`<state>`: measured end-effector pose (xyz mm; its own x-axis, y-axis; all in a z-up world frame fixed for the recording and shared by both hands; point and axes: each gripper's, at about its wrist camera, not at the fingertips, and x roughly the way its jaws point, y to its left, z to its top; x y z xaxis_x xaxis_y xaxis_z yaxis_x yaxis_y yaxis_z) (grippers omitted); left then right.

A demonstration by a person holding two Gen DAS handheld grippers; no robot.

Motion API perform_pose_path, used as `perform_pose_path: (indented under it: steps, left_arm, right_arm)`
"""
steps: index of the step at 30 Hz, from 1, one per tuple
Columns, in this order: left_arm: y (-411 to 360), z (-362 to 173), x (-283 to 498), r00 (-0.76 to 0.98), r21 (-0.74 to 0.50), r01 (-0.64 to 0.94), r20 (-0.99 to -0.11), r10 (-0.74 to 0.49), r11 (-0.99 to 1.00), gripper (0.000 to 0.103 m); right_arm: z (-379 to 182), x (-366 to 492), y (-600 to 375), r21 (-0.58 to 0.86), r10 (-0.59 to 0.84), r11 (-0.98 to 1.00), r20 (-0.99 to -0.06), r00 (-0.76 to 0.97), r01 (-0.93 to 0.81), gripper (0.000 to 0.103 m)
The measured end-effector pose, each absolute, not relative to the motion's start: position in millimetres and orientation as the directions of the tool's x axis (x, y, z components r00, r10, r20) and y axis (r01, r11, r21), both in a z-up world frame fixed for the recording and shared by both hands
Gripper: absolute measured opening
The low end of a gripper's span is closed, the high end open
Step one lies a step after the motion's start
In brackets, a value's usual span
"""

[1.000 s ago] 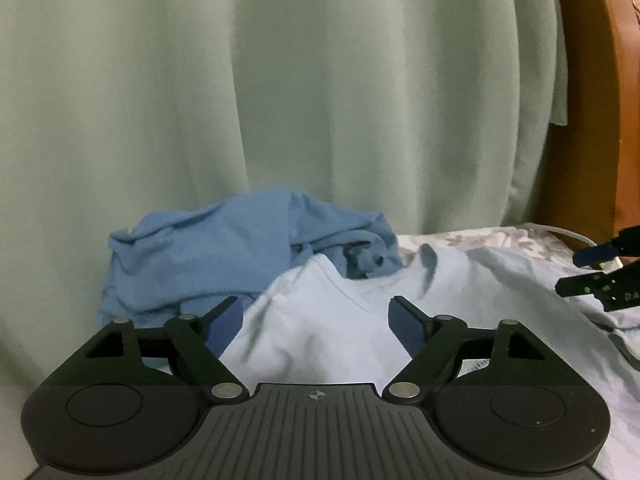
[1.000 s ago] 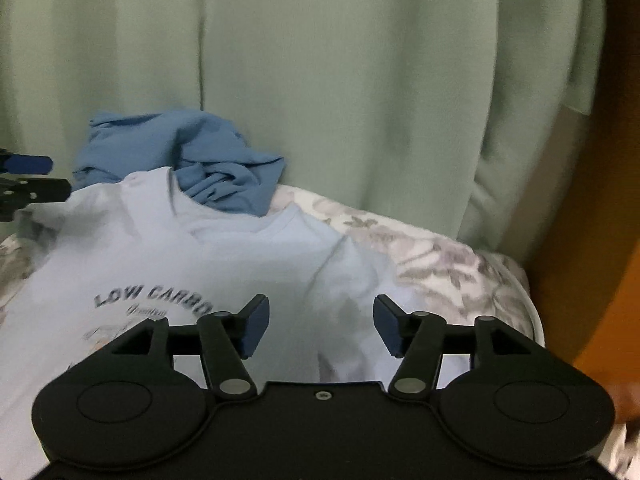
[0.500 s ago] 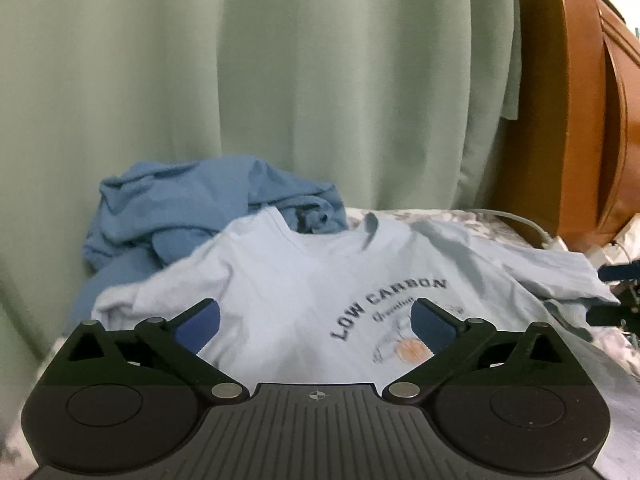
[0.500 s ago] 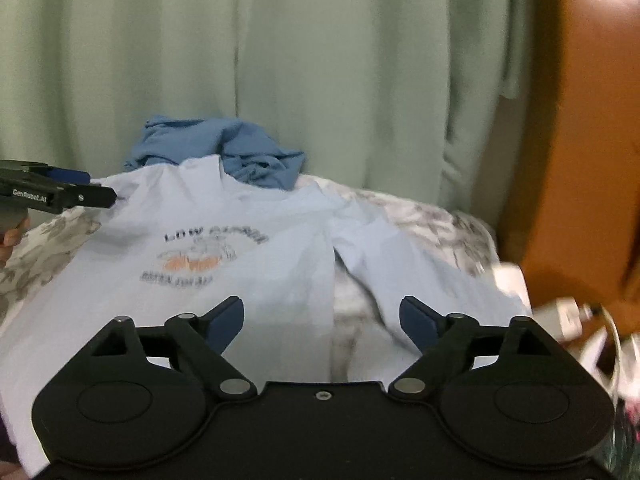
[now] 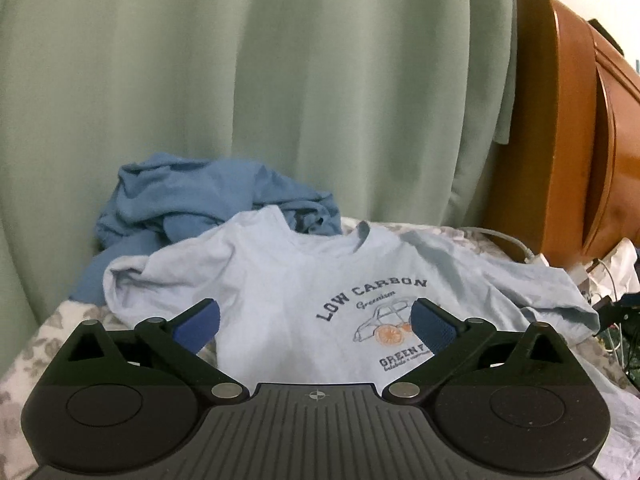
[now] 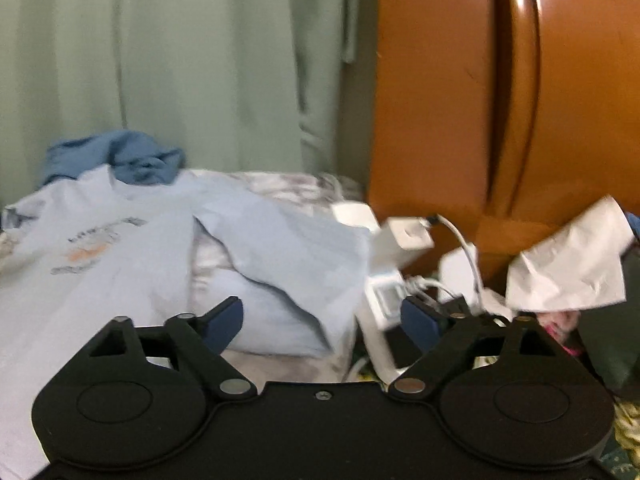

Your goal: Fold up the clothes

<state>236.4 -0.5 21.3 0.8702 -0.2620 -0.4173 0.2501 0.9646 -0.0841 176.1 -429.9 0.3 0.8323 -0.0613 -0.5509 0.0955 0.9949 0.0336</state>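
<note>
Partly, shirt print (image 6: 94, 245) blurred, hem cropped

Both wrist views look low across the bed, sharing the pale T-shirt (image 5: 304, 296).

Light-blue T-shirt (image 5: 280, 280) — spread front-up on the floral bedcover, collar toward the curtain, both short sleeves extended outward, fabric loosely wrinkled. Chest print reads "LOW CARBON" above a small car graphic with orange wheels. Darker blue garment (image 5: 192, 200) — crumpled in a heap behind the collar, touching the T-shirt.
</note>
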Motion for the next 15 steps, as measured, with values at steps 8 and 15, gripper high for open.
perform_pose_path:
  steps: [8,15]
  left_arm:
    - [-1,14,233,0.852,-0.1,0.275,-0.436,-0.291,0.956,0.103]
    - [2,10,233,0.842,-0.109,0.279,-0.45,-0.298,0.954,0.103]
  right_arm:
    - [-27,193,-433,0.021,-0.08,0.992,-0.633,0.77,0.121,0.048]
    - [-30,205,-436,0.044,-0.111,0.983,-0.635,0.764,0.18,0.017]
